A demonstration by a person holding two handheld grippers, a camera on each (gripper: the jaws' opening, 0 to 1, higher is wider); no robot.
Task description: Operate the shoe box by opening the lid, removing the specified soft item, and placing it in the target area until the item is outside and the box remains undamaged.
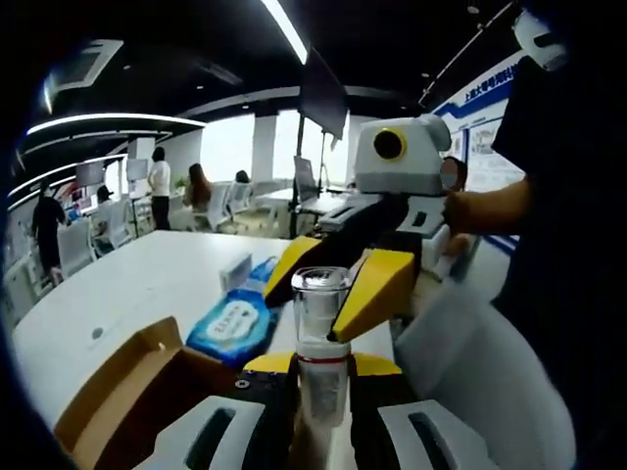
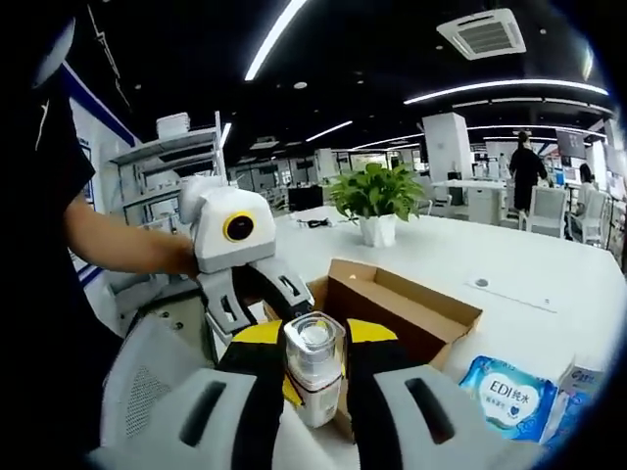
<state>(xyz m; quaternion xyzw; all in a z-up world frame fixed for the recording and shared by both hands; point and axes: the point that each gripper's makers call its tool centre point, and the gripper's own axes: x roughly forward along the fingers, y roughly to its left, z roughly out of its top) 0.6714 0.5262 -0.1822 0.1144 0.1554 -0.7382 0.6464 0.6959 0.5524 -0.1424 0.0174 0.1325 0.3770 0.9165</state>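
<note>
At the bottom centre of the left gripper view my left tongs point(image 1: 321, 392) are clenched on a small clear bottle point(image 1: 320, 343), which stands upright between the jaws with its clear cap toward the middle of the frame. Just beyond it, my right tongs point(image 1: 338, 284) come in from the upper right, their yellow-faced jaws on either side of the bottle's cap; I cannot tell whether they touch it. In the right gripper view the same bottle point(image 2: 313, 367) sits low in the centre between my right tongs point(image 2: 315, 392), whose jaws flank it closely, though whether they press on it I cannot tell; my left tongs point(image 2: 257, 294) reach in from the left, held by a hand point(image 2: 181, 257). At the lower left of the left gripper view the brown cardboard shoe box point(image 1: 127, 392) lies open on the white surface point(image 1: 147, 274), its lid flap raised. Past the box, near the frame's centre, rests a blue pack of wet wipes point(image 1: 233, 321), outside the box. In the right gripper view that box point(image 2: 402, 308) is right of centre and the wipes point(image 2: 509, 397) are at the lower right. Farther back a potted plant point(image 2: 377, 211) stands on the surface, with people point(image 2: 527, 176) and office chairs point(image 2: 549, 211) at the far upper right.
</note>
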